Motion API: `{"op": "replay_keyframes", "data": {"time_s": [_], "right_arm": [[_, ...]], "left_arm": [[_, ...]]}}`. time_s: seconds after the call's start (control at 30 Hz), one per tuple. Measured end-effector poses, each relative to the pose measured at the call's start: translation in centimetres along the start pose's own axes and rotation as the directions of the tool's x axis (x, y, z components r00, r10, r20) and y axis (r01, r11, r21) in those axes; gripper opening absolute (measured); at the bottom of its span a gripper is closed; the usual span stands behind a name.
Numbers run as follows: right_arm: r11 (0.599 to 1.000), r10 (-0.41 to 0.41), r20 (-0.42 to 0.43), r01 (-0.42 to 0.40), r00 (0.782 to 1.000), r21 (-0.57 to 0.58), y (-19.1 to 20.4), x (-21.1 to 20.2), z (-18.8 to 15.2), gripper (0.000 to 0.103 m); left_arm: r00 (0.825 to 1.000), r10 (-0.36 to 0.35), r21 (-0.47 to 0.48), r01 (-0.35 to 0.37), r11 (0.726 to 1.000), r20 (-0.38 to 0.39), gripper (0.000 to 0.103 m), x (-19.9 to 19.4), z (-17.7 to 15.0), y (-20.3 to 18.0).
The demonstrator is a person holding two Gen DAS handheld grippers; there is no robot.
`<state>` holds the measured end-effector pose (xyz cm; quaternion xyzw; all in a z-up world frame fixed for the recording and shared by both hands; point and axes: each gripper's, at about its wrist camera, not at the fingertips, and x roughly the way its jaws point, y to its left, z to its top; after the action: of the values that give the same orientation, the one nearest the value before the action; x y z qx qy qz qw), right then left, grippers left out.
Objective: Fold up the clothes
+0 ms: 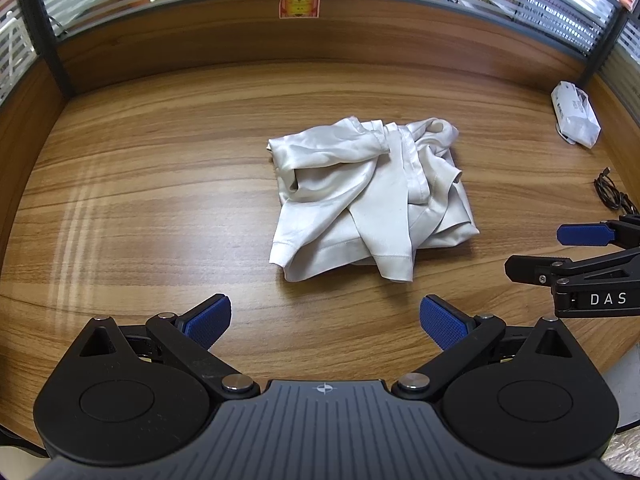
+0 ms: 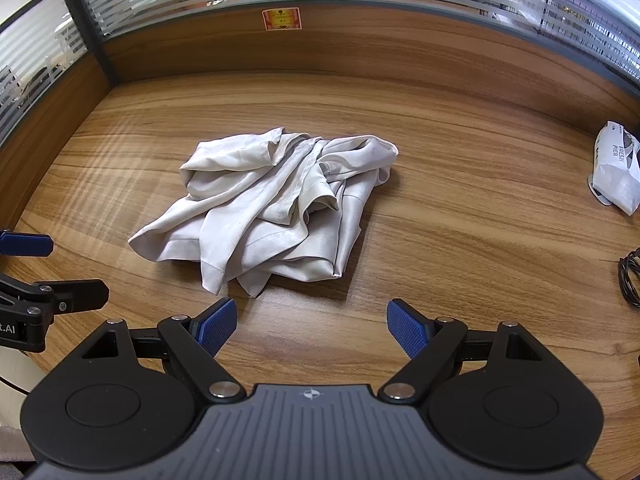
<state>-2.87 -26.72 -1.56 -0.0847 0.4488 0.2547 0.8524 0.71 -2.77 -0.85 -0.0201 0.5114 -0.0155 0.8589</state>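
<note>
A crumpled off-white satin garment [image 1: 368, 196] lies in a heap on the middle of the wooden desk [image 1: 160, 184]; it also shows in the right wrist view [image 2: 272, 212]. My left gripper [image 1: 325, 320] is open and empty, hovering just short of the garment's near edge. My right gripper [image 2: 312, 324] is open and empty, also just short of the heap. The right gripper shows at the right edge of the left wrist view [image 1: 560, 252]; the left gripper shows at the left edge of the right wrist view [image 2: 52, 268]. Neither touches the cloth.
A white packet [image 1: 576, 114] lies at the desk's far right, also in the right wrist view [image 2: 618, 166]. A black cable [image 1: 612, 194] lies near the right edge. Wooden partition walls [image 1: 320, 36] with striped glass enclose the back and sides.
</note>
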Motion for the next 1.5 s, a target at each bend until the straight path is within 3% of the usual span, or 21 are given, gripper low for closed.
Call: {"op": "replay_keyframes", "data": {"time_s": [1.07, 1.13, 1.5], "right_arm": [[1.000, 0.023, -0.014, -0.023, 1.000, -0.005, -0.9, -0.8, -0.9, 0.088], [1.000, 0.024, -0.020, -0.024, 1.000, -0.007, -1.5, 0.4, 0.8, 0.088], [0.999, 0.051, -0.030, -0.051, 0.998, 0.004, -2.6, 2.1, 1.7, 0.088]], "left_arm": [[1.000, -0.002, -0.011, 0.002, 1.000, 0.014, 0.102, 0.4, 1.8, 1.0], [1.000, 0.004, -0.016, -0.003, 1.000, 0.017, 0.102, 0.5, 2.1, 1.2], [0.999, 0.034, -0.002, -0.034, 0.999, 0.024, 0.102, 1.9, 4.7, 2.2]]}}
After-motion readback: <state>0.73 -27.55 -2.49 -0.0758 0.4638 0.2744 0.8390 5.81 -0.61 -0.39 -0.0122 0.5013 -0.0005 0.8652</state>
